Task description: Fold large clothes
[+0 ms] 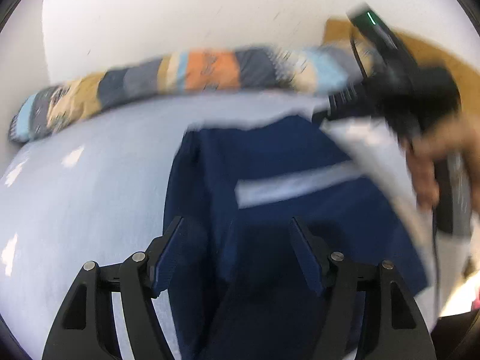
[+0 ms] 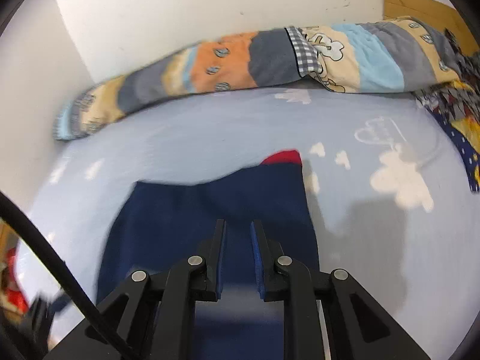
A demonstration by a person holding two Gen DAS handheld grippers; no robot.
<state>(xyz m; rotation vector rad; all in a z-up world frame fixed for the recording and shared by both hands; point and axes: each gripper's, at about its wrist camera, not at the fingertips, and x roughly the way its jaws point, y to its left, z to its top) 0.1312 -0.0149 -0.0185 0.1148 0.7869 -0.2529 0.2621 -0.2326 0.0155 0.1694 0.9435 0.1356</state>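
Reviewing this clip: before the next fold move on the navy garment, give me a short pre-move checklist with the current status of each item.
1. Left gripper open above the navy garment: ok, fingers spread wide, nothing between them.
2. Right gripper grip on the garment: cannot tell; a narrow gap shows between the fingers, cloth behind it.
3. Garment lying on the light blue bedsheet: ok, though the left wrist view shows a white layer lifted at the right.
4. Fold area free of the striped blanket: ok, it lies along the wall.
5. Sharp picture: not ok in the left wrist view, it is motion-blurred.
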